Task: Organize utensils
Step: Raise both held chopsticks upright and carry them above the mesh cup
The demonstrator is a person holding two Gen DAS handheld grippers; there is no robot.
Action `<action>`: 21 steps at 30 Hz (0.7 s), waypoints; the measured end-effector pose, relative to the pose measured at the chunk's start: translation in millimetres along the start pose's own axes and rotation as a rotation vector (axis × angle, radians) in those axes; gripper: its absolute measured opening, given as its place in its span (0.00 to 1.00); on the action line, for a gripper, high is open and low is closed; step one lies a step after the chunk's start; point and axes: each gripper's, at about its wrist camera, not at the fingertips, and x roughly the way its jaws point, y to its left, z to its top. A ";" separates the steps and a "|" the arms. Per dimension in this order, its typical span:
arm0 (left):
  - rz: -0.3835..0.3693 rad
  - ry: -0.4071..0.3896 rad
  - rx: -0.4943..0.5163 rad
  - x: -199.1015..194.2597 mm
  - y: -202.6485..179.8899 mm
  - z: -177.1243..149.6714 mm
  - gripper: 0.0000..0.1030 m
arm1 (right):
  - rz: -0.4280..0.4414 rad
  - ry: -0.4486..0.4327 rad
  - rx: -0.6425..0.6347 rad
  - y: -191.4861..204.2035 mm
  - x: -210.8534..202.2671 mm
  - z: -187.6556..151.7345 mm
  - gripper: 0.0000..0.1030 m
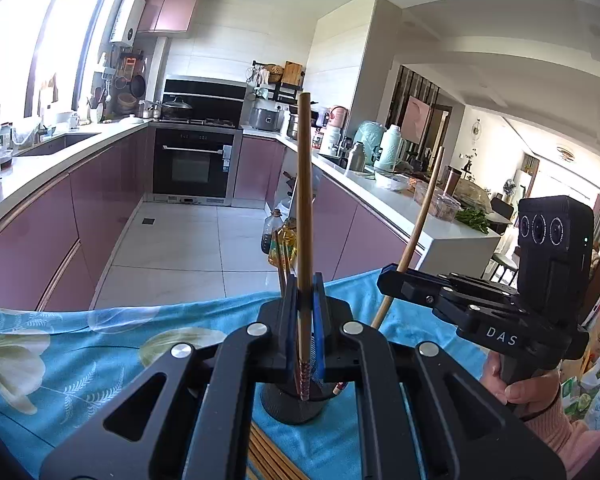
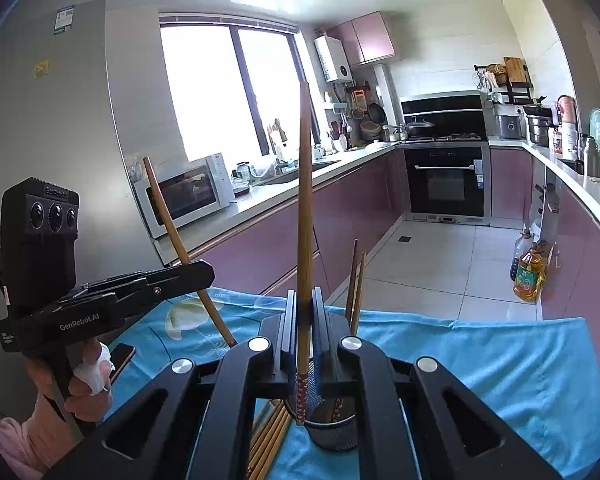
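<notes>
Mid-step: carrying chopsticks to the holder. Left gripper [image 1: 305, 312] clamped on one chopstick [image 1: 304, 208], upright at frame centre; right gripper [image 2: 305, 320] clamped likewise on another chopstick [image 2: 305, 216]. Both patterned ends hung just above the dark mesh holder [image 2: 332, 428], low centre, on the blue-clothed bench [image 2: 480, 360]. Holder already had two chopsticks [image 2: 356, 288] standing in it. More lay loose in a bundle [image 2: 270, 440] beside it, lower left. Next, probably: lower each end inside the rim, then release.
</notes>
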 end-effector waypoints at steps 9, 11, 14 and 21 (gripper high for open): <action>0.021 0.060 0.026 33.0 -8.0 -7.8 0.07 | -0.048 0.055 -0.007 -3.7 27.4 -5.1 0.06; 0.022 0.087 0.033 42.3 -6.2 -12.2 0.07 | -0.052 0.079 -0.005 -6.6 33.8 -9.0 0.06; 0.026 0.134 0.041 55.9 -4.7 -22.9 0.07 | -0.064 0.116 -0.003 -10.2 42.6 -13.9 0.06; 0.026 0.219 0.054 81.8 3.3 -40.0 0.07 | -0.081 0.247 -0.001 -18.3 63.8 -28.9 0.06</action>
